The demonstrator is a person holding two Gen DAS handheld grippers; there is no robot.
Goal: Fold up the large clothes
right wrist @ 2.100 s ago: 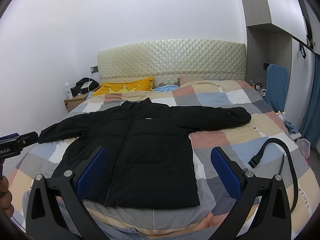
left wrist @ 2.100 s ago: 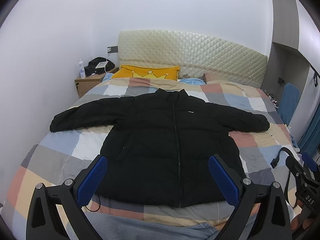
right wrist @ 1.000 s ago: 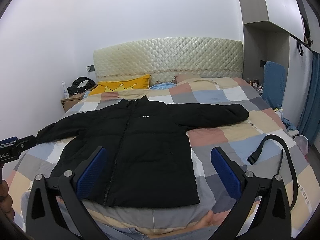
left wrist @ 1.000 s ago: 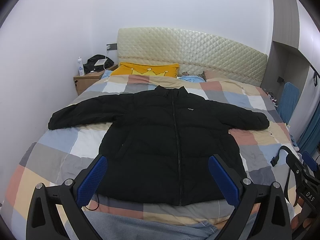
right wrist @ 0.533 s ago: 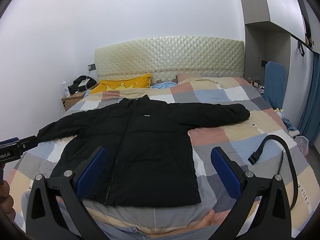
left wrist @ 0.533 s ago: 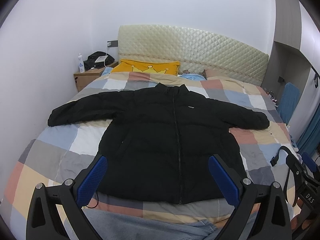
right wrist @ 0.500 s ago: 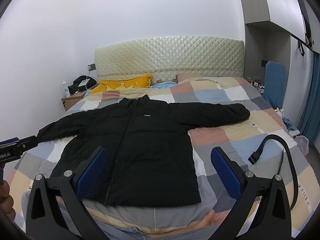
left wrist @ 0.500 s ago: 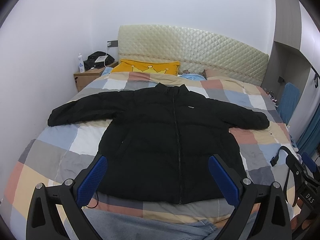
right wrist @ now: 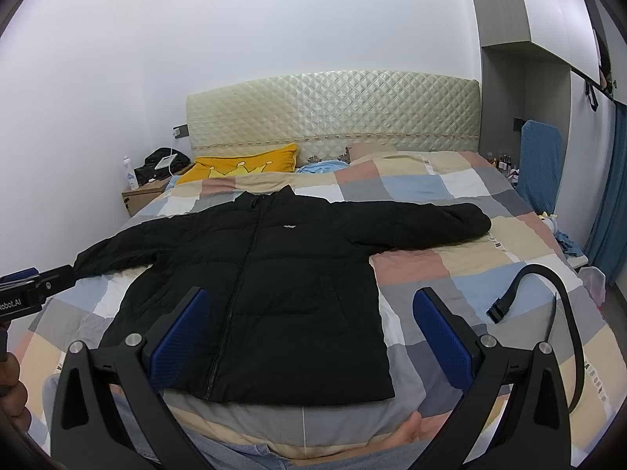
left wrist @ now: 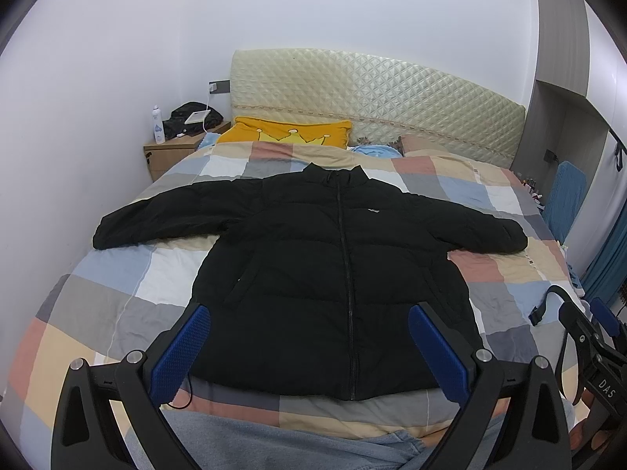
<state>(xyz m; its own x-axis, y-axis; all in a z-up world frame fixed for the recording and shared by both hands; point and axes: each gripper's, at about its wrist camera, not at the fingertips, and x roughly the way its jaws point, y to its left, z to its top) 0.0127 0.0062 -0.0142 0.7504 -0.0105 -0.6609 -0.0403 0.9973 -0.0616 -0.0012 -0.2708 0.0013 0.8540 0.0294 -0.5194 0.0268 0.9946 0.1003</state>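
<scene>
Plainly, the black puffer jacket (left wrist: 337,274) lies flat and face up on the checked quilt (left wrist: 109,297), zipped, collar toward the quilted headboard (left wrist: 376,90) and hem at the end farthest from it, both sleeves spread out sideways. It looks soft, thick and springy, probably light for its bulk, with a smooth shell that may slide between pads and puff back open after a fold; a thin pinch of shell fabric alone could slip, so the likeliest holds are the firmer edges: a cuff, such as the sleeve end (right wrist: 470,219) on the right, or the hem corners farthest from the headboard, taken through the full padded thickness. The left gripper (left wrist: 309,348) hovers above the hem, pointing toward the headboard, its blue pads (left wrist: 180,352) spread wide and holding nothing. The right gripper (right wrist: 313,333) hangs level beside it, over the hem's right corner, also aimed at the headboard, jaws wide apart and empty. Neither touches the jacket. A black strap (right wrist: 548,305) lies on the quilt to the jacket's right, well apart from the headboard.
</scene>
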